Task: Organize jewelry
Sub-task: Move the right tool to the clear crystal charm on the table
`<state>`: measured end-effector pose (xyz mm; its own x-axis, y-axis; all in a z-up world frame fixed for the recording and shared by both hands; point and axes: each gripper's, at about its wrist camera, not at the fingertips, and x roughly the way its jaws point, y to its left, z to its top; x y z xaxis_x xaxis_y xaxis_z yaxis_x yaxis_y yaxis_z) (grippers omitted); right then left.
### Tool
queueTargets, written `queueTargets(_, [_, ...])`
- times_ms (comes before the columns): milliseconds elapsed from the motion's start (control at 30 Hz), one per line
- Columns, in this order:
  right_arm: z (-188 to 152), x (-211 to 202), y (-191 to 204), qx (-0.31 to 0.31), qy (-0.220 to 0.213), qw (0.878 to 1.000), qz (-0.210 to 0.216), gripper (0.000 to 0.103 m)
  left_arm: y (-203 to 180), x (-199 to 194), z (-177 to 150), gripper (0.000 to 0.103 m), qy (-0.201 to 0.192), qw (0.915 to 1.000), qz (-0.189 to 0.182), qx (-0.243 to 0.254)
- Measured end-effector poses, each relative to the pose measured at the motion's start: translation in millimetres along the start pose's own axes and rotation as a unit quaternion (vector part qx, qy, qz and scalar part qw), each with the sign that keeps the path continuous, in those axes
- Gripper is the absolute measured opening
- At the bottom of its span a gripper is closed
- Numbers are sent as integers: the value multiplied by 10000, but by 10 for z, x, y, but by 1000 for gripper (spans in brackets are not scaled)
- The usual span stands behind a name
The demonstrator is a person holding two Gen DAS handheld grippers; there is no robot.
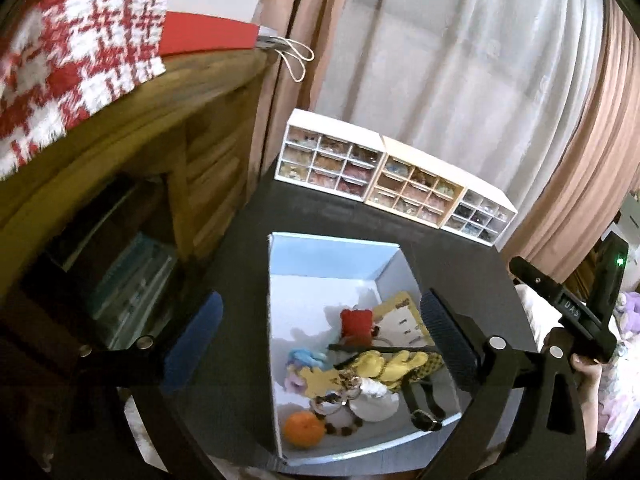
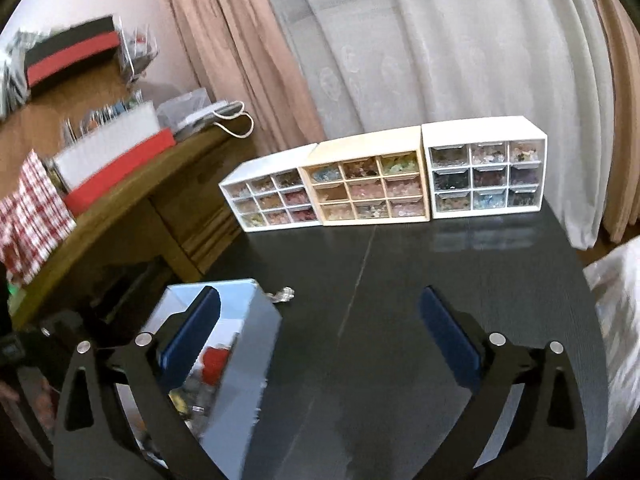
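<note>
Sheer white curtains [image 2: 440, 48] with pink drapes are hanging behind the black desk [image 2: 400, 300] we are working over. Three nine-drawer organizers are standing in a row at its far edge, touching side to side: a white organizer [image 2: 276, 196], a beige organizer [image 2: 370, 182] and a second white organizer [image 2: 486, 172], their clear drawers showing small mixed pieces. We are holding our left gripper [image 1: 320, 344] over an open white box [image 1: 320, 256] with its jaws spread wide and gripping nothing. Lying jumbled in the box are a red plush charm [image 1: 356, 326], a yellow plush [image 1: 394, 364], an orange ball [image 1: 304, 430] and a black watch [image 1: 426, 420]. We are holding our right gripper [image 2: 320, 340] above bare desk beside the box, jaws wide and empty. A small silvery trinket [image 2: 282, 295] is lying on the desk just beside the box's far corner.
</note>
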<state>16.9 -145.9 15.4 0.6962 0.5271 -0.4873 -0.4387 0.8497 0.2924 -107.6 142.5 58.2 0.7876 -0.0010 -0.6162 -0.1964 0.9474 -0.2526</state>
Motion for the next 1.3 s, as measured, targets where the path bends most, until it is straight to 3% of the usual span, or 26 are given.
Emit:
queueTargets(100, [-37,86,-8,-267,115,9996,-50,96,47,169,-25,99,289,9995,11,-95])
queueTargets(167, [-38,146,-53,-351,189,9990,212,96,66,284,-36,99,607,9980,-80,-169])
queueTargets(233, [-33,133,-86,-547,-37,9971,531,96,84,386,-55,99,825,9963,-114,-230])
queueTargets(300, [10,134,-103,-834,-174,9928,839,96,101,434,-76,99,760,9968,-44,-257])
queueTargets(433, [201,265,-162,-1275,12,9821,1390,96,123,499,-91,99,645,9976,52,-244])
queueTargets(667, [387,653,-90,-2210,650,9614,1505,96,125,514,-48,99,222,9989,-279,-312])
queueTargets(767, [358,879,-16,-2710,1009,9438,1599,96,126,596,-55,99,127,9986,-402,-323])
queueTargets(900, [291,1129,148,-3400,1382,9097,1941,96,162,819,-132,99,592,9982,5,-42])
queueTargets(967, [251,1250,250,-3796,1546,8900,1996,94,232,862,-160,99,800,9966,-131,-153])
queueTargets(1000, [222,1336,318,-4092,1629,8747,2026,91,268,847,-156,99,777,9965,-182,-266])
queueTargets(1133, [204,1579,465,-4582,1925,8376,2268,84,320,865,-173,99,983,9947,-100,-285])
queueTargets(1200, [202,1697,528,-4745,2029,8224,2394,81,274,865,-176,99,1056,9944,59,-72])
queueTargets(1300, [173,1862,611,-4977,2233,7957,2633,68,125,870,-222,99,1123,9907,479,603])
